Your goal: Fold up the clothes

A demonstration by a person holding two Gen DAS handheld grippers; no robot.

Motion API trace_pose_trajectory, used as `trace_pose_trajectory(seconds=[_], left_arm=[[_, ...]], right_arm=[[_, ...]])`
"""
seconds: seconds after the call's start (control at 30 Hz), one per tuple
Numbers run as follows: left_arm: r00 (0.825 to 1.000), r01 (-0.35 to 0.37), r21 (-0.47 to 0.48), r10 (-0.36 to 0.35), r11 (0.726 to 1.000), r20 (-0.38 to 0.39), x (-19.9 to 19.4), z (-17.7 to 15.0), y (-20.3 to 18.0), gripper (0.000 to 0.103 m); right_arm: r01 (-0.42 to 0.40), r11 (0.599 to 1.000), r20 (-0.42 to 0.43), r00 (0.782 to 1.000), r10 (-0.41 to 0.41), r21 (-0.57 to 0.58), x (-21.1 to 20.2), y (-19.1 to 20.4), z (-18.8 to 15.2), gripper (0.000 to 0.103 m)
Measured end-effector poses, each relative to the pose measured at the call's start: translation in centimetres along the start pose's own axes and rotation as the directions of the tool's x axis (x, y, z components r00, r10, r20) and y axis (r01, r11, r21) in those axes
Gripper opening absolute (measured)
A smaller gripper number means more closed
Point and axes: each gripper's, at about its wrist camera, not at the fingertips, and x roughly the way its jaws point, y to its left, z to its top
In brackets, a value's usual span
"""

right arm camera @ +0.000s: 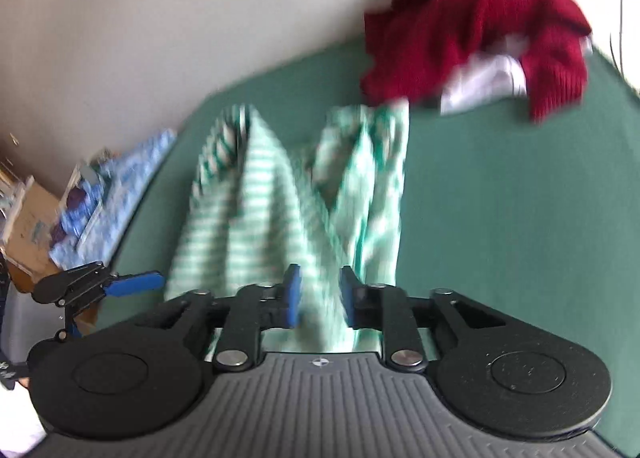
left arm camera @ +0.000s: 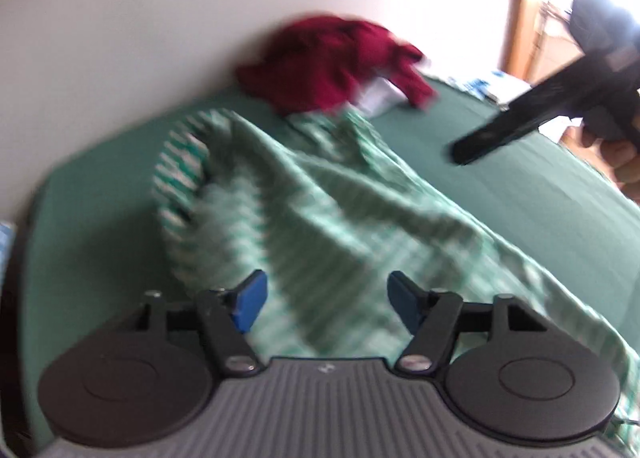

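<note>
Left wrist view: left gripper (left arm camera: 323,300), black with blue-padded fingers (left arm camera: 250,300), is seen spread wide above a green-and-white striped cloth garment (left arm camera: 304,201); nothing is gripped between the pads. The striped garment is laid crumpled and lengthwise on a dark green bed sheet (left arm camera: 520,177). Beyond it, against a pale wall (left arm camera: 160,17), a dark red knitted garment (left arm camera: 336,65) is heaped over a white cloth item (left arm camera: 376,95). The right gripper (left arm camera: 492,137) is noted at upper right, held by a hand (left arm camera: 624,161).

Right wrist view: right gripper (right arm camera: 318,300) is shown with blue fingers (right arm camera: 292,298) partly parted; striped fabric runs between them, but motion blur leaves it unclear whether the pads press on it. A blue patterned fabric (right arm camera: 116,185) and a brown cardboard box (right arm camera: 28,217) are listed at left, off the bed.
</note>
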Motion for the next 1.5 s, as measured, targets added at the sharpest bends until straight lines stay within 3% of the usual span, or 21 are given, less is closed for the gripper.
trace_pose_trajectory(seconds=[0.03, 0.13, 0.27, 0.43, 0.53, 0.67, 0.87, 1.07, 1.2, 1.27, 1.3, 1.33, 1.4, 1.5], left_arm=[[1.000, -0.018, -0.018, 0.018, 1.000, 0.003, 0.3, 0.7, 1.5, 0.083], [0.997, -0.053, -0.065, 0.049, 0.997, -0.055, 3.0, 2.6, 6.1, 0.082], [0.994, -0.030, -0.115, 0.017, 0.993, -0.108, 5.7, 3.5, 9.4, 0.082], [0.990, 0.029, -0.160, -0.051, 0.987, -0.132, 8.8, 3.7, 11.3, 0.087], [0.985, 0.080, -0.210, -0.110, 0.974, -0.136, 10.3, 3.7, 12.4, 0.089], [0.973, 0.155, -0.287, -0.197, 0.945, -0.124, 11.8, 3.8, 13.6, 0.089], [0.947, 0.246, -0.371, -0.304, 0.896, -0.105, 13.9, 3.8, 15.2, 0.091], [0.932, 0.314, -0.440, -0.361, 0.841, -0.025, 14.5, 3.4, 16.6, 0.099], [0.931, 0.329, -0.462, -0.365, 0.824, 0.012, 14.9, 3.2, 16.3, 0.091], [0.929, 0.334, -0.500, -0.369, 0.799, 0.032, 15.1, 3.0, 16.7, 0.076], [0.932, 0.325, -0.528, -0.362, 0.785, 0.036, 15.1, 2.8, 17.1, 0.062], [0.935, 0.315, -0.549, -0.353, 0.774, 0.039, 15.2, 2.6, 17.3, 0.040], [0.943, 0.293, -0.557, -0.330, 0.777, 0.036, 15.2, 2.3, 17.4, 0.025], [0.957, 0.256, -0.542, -0.290, 0.801, 0.025, 14.6, 2.4, 16.8, 0.020]], right_arm=[[-0.005, 1.000, -0.006, 1.000, 0.005, -0.003, 0.1, -0.5, 1.4, 0.044], [0.015, 0.999, -0.059, 0.998, -0.017, -0.048, 0.9, -1.5, 4.7, 0.049], [0.006, 1.000, -0.186, 0.982, -0.005, 0.006, 3.1, -3.6, 7.2, 0.053], [-0.036, 0.996, -0.208, 0.977, 0.053, 0.085, 5.2, -6.4, 7.2, 0.053], [-0.065, 0.988, -0.174, 0.981, 0.090, 0.143, 6.4, -7.9, 7.5, 0.053], [-0.120, 0.971, -0.154, 0.976, 0.153, 0.204, 7.9, -9.1, 8.1, 0.053], [-0.197, 0.966, -0.168, 0.960, 0.225, 0.169, 10.1, -9.1, 9.7, 0.053], [-0.328, 0.934, -0.242, 0.904, 0.354, 0.140, 12.3, -8.8, 10.6, 0.054], [-0.373, 0.917, -0.247, 0.884, 0.397, 0.142, 12.9, -8.9, 10.4, 0.048], [-0.387, 0.904, -0.242, 0.873, 0.423, 0.182, 13.4, -9.4, 10.3, 0.045], [-0.389, 0.899, -0.240, 0.870, 0.430, 0.201, 13.6, -9.6, 10.3, 0.036], [-0.378, 0.902, -0.242, 0.874, 0.422, 0.209, 13.7, -9.7, 10.3, 0.032], [-0.356, 0.913, -0.247, 0.884, 0.398, 0.198, 13.1, -9.6, 10.4, 0.026], [-0.329, 0.936, -0.245, 0.904, 0.350, 0.124, 11.9, -8.4, 10.7, 0.024]])
